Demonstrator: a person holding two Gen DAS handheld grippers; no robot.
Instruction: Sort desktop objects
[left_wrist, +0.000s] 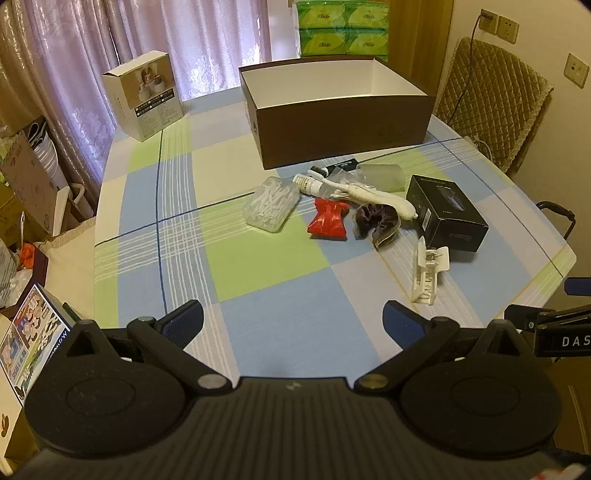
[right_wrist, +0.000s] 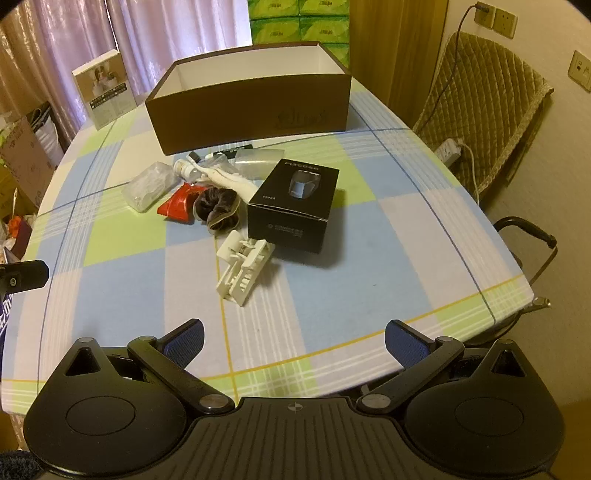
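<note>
A pile of small items lies on the checked tablecloth in front of an empty brown box (left_wrist: 343, 122) (right_wrist: 251, 107). It holds a clear bag of cotton swabs (left_wrist: 272, 204) (right_wrist: 149, 186), a red packet (left_wrist: 330, 218) (right_wrist: 179, 205), a dark scrunchie (left_wrist: 376, 219) (right_wrist: 219, 210), a white electric toothbrush (left_wrist: 373, 195) (right_wrist: 229, 181), a small white tube (left_wrist: 314, 184), a black product box (left_wrist: 448, 212) (right_wrist: 295, 205) and a white plastic clip (left_wrist: 428, 273) (right_wrist: 243, 267). My left gripper (left_wrist: 293, 323) and right gripper (right_wrist: 294, 341) both hover open near the front edge, holding nothing.
A white carton (left_wrist: 146, 94) (right_wrist: 105, 94) stands at the table's back left. Green tissue packs (left_wrist: 343, 27) are stacked behind the brown box. A quilted chair (left_wrist: 491, 107) (right_wrist: 480, 103) stands at the right. Cardboard boxes and clutter (left_wrist: 26, 177) fill the floor on the left.
</note>
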